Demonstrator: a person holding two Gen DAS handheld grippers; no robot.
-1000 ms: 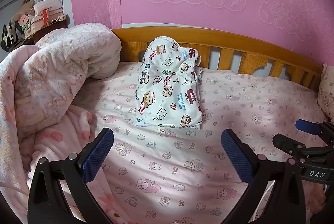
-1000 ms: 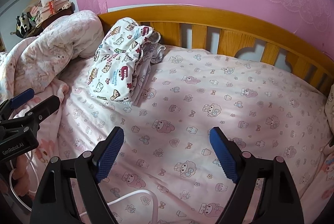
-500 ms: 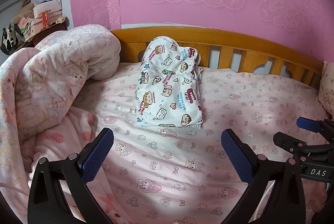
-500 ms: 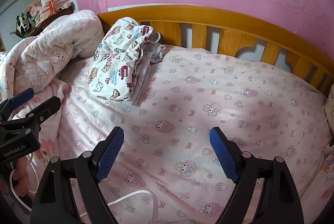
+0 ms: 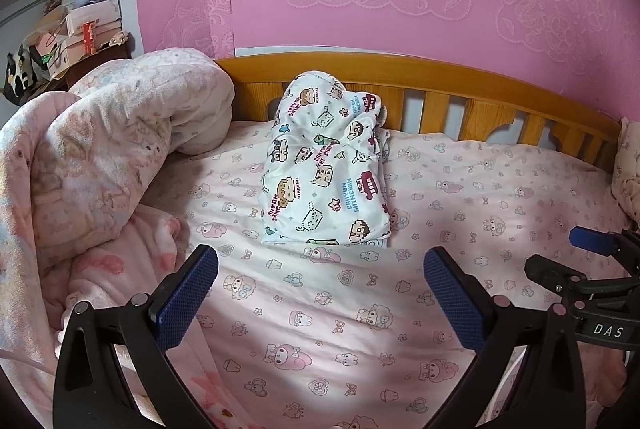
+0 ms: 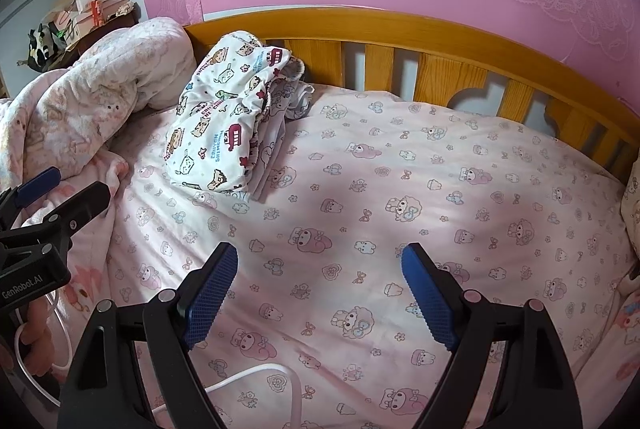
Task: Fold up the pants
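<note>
White pants [image 5: 326, 169] with cartoon prints lie folded in a bundle on the pink bed sheet [image 5: 320, 309], their far end propped against the wooden headboard [image 5: 440, 81]. In the right wrist view the same pants [image 6: 224, 125] sit at the upper left, stacked on other folded cloth. My left gripper [image 5: 320, 265] hovers open just short of the bundle, nothing between its blue pads. My right gripper [image 6: 320, 265] is open too, over bare sheet to the right of the pants. Each gripper shows at the edge of the other's view.
A bunched pink quilt [image 5: 92, 157] fills the left side of the bed. A pillow edge [image 5: 628, 169] shows at far right. A white cable [image 6: 256, 373] lies on the sheet below the right gripper. Cluttered boxes [image 5: 80, 25] stand on furniture beyond the quilt.
</note>
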